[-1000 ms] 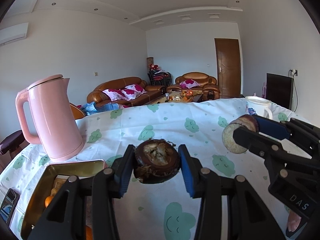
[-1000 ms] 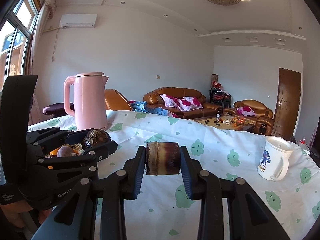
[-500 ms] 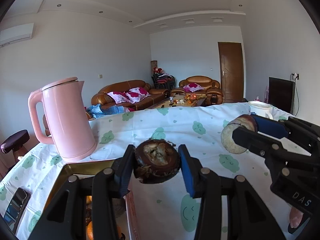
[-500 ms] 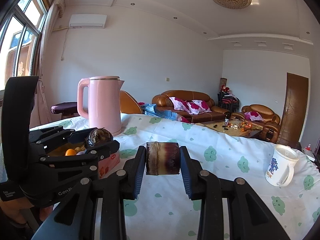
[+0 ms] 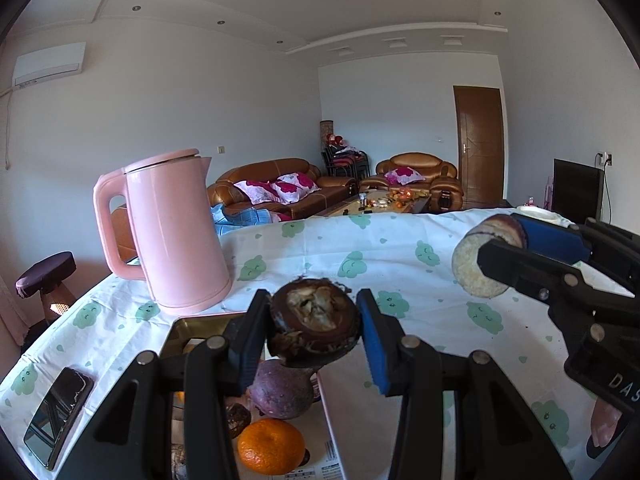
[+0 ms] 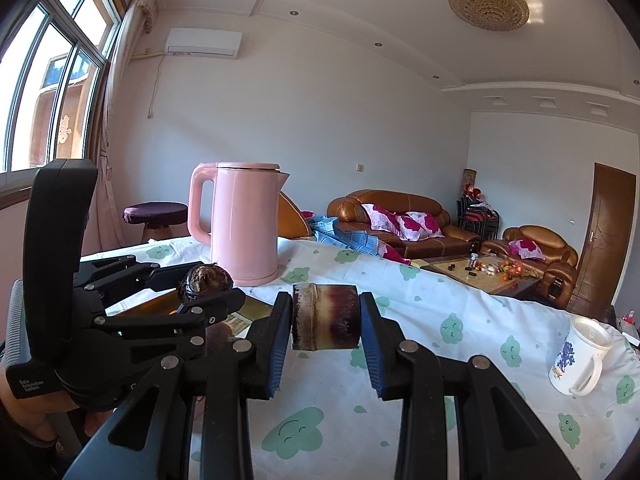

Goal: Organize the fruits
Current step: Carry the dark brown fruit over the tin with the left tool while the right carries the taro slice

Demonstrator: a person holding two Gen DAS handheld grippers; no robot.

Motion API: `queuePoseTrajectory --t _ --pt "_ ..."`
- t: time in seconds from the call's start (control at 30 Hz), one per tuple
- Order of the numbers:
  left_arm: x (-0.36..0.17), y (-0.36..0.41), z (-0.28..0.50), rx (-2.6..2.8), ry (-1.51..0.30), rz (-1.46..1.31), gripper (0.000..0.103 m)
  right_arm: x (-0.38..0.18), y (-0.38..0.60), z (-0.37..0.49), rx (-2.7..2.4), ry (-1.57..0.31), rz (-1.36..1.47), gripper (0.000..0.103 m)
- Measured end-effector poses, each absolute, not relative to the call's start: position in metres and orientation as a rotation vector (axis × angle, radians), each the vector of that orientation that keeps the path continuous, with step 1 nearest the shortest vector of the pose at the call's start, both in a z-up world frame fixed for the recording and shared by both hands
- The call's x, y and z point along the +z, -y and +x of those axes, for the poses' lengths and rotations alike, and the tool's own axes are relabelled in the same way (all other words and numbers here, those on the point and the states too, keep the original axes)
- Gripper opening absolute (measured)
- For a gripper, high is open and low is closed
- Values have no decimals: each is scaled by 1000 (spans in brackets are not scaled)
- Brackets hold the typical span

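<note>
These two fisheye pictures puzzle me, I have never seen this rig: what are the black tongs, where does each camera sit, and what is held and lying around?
No robot here: a person holds a two-finger tool in each hand, with a camera on each looking along its fingers. In the left wrist view the left tool is shut on a dark round fruit; the right tool shows at the right edge. In the right wrist view it grips a short purple cane piece. On the cloud-print tablecloth stand a pink kettle and a white mug. Below the left tool lies a gold tray with an orange and a purple fruit, a phone beside it.
</note>
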State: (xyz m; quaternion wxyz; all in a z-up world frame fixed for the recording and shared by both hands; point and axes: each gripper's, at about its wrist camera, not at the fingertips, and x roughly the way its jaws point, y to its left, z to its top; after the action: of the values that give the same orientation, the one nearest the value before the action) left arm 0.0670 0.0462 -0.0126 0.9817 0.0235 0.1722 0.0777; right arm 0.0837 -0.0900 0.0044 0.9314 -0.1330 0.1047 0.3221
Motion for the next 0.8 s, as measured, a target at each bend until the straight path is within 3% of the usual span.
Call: queuePoseTrajectory --t 0.8 --pt "-15 -105 47 282 -355 13 46 1 36 75 760 -216 -335 35"
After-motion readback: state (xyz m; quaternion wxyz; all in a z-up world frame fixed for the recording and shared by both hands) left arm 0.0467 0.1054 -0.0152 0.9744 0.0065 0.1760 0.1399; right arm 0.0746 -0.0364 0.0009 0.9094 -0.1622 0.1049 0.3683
